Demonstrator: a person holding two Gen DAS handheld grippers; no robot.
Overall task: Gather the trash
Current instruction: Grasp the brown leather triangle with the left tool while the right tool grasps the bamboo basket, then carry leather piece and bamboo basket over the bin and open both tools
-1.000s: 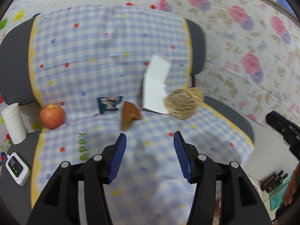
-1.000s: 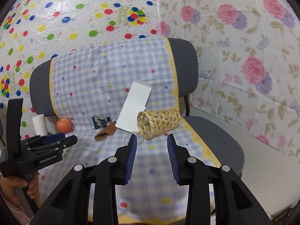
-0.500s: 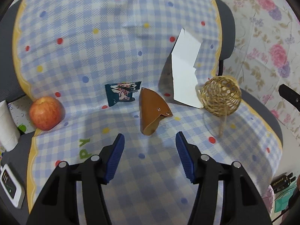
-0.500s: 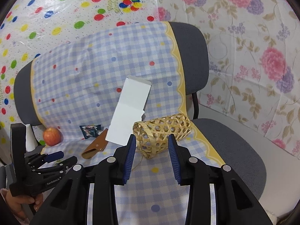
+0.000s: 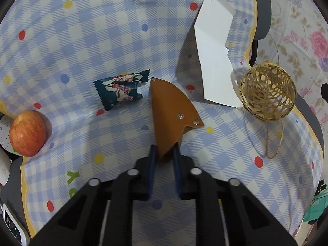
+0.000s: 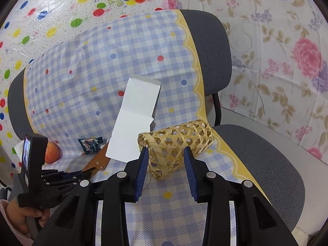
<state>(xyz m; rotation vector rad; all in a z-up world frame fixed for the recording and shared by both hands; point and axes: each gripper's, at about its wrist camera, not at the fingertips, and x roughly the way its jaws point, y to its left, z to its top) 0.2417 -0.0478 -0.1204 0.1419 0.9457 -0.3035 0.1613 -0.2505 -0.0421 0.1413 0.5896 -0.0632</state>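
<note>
Left gripper (image 5: pixel 165 153): jaws closing on the near tip of the brown leather sheath (image 5: pixel 172 114), blue pads touching both sides of it. Sheath flat on the checked cloth (image 5: pixel 82 41) over the chair (image 6: pixel 207 45) seat, pointed end toward the backrest. Just left of it, apart, a dark wrapper (image 5: pixel 121 89), crumpled. Farther left, at the cloth's edge, an apple (image 5: pixel 27 133). Right of the sheath, a folded white card (image 5: pixel 215 61) propped against the backrest, lower corner touching the woven basket (image 5: pixel 268 90). String loop (image 5: pixel 273 141) trailing from the basket toward the seat front.

Right gripper (image 6: pixel 165 155): jaws partly open, straddling the basket's near end, pads on either side with a narrow gap on each; no firm contact seen. Basket on its side, across the cloth's yellow border. Left gripper also in the right view, low at left, held by a hand (image 6: pixel 22 215) in a pink sleeve (image 6: pixel 12 231).
</note>
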